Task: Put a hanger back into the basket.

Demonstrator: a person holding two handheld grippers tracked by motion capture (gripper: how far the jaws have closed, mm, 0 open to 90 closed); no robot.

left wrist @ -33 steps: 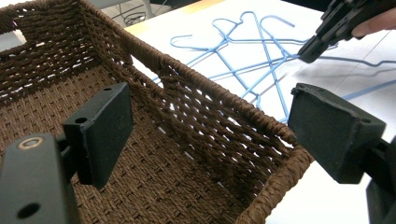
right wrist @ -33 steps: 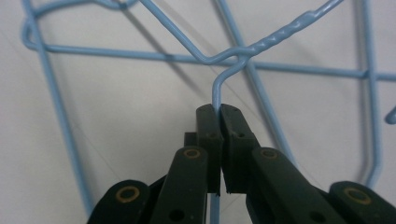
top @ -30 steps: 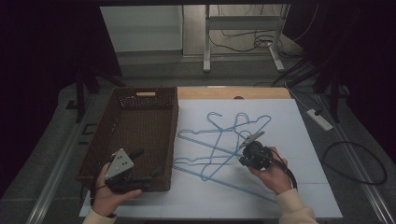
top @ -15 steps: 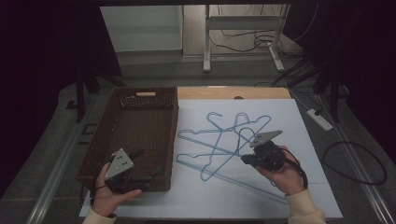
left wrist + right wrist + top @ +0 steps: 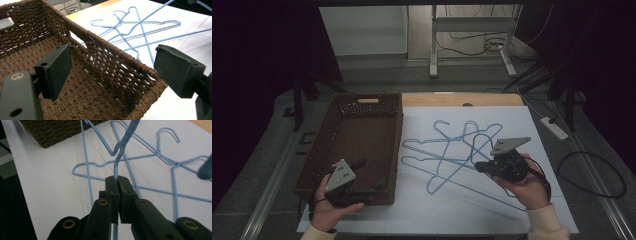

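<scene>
right gripper clamped on blue hanger

The held blue hanger runs out of the top edge of the right gripper view, its hook a blur at the right, its wire hidden between closed jaws.

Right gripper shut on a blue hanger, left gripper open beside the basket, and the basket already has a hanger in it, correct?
Not quite: the basket is empty, as the left gripper view shows. The right gripper is shut on a blue hanger; the left gripper is open by the basket.
</scene>
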